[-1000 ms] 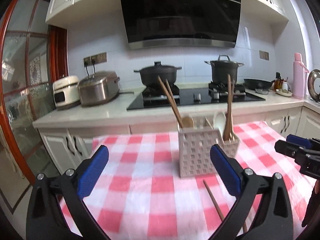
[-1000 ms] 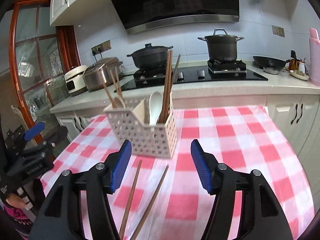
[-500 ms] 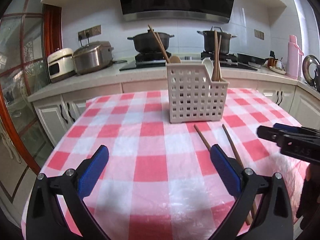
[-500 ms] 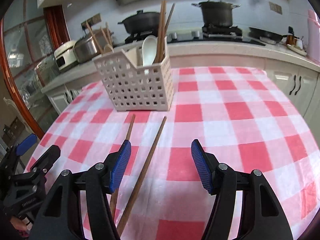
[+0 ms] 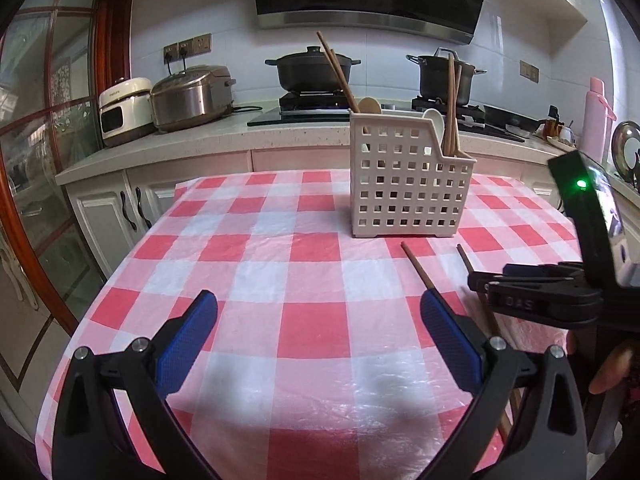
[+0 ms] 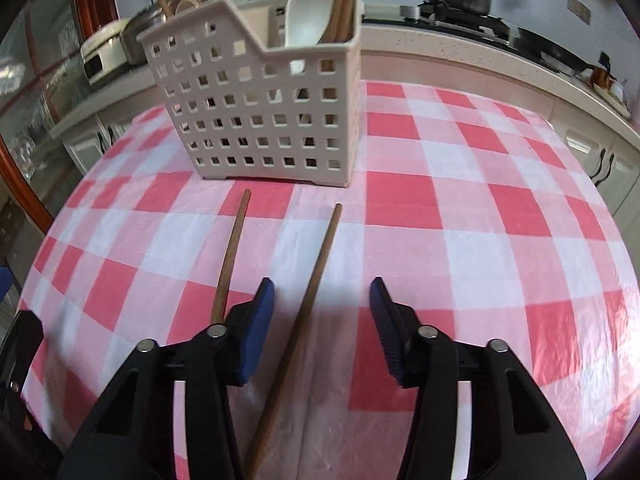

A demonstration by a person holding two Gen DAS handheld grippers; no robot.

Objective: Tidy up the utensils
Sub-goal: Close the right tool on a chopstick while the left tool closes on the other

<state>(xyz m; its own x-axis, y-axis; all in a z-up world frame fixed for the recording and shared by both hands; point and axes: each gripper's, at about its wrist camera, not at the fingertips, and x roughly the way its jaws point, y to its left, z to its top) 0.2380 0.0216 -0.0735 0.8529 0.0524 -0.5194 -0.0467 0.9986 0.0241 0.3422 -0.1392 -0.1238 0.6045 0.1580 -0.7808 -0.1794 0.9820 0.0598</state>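
Right tool (image 6: 322, 300) spread wide, low over one loose chopstick (image 6: 310, 292).

The utensil basket (image 6: 260, 96) stands on the table (image 6: 500, 216), toward its far side, with chopsticks (image 6: 344, 4) and a spoon (image 6: 306, 16) upright in its right compartment and more sticks (image 5: 338, 70) with a wooden spoon (image 5: 369, 106) in its left. Just in front of the basket two loose chopsticks lie on the table side by side, the left chopstick (image 6: 232, 252) and the right chopstick (image 6: 308, 300), their far tips near the basket's foot. Behind the basket runs the counter (image 5: 224, 134), carrying two cookers (image 5: 168, 100) to the basket's left and two pots (image 5: 442, 74) on the stove behind it.
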